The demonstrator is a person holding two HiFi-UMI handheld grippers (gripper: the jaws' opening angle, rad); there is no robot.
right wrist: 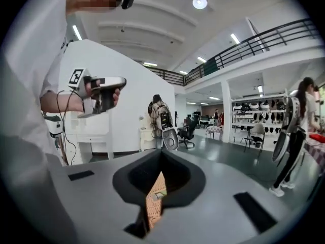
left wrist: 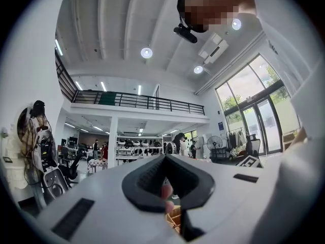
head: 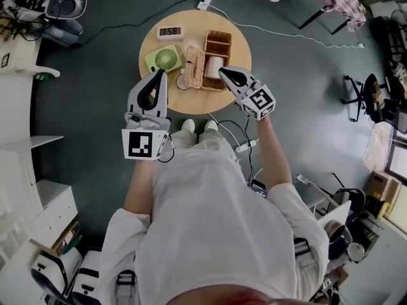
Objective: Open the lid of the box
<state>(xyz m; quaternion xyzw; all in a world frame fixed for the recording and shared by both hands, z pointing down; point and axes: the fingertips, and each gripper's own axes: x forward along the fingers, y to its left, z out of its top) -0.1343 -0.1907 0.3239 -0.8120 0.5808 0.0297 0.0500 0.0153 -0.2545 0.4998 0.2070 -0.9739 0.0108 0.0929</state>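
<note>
The brown woven wicker box (head: pixel 218 48) is sitting on the round wooden table (head: pixel 238 43), at 12 o'clock from the person, with its long axis running from 12 to 6 o'clock. A white roll (head: pixel 215 66) is lying in its nearer compartment. The flat woven wicker lid (head: pixel 194 66) is standing tilted on its long edge along the box's 9 o'clock side, so the box's top is showing open; the task is looking finished, or nearly so.

The right gripper (head: pixel 224 72) is pointing toward 11 o'clock with its tip hanging at the box's near right corner. Whether it is touching the rim I cannot tell. Its jaws are pressed together on nothing, and only wicker weave is showing through the gap behind them in the right gripper view.

The left gripper (head: pixel 163 74) is pointing toward 12 o'clock, with its jaws likewise meeting at the tip and nothing gripped between them. The lid is lying just beside it at 3 o'clock, and a green square fan (head: pixel 165 58) is lying at its 11 o'clock. For any further push on the lid, the left gripper is looking better placed.
</note>
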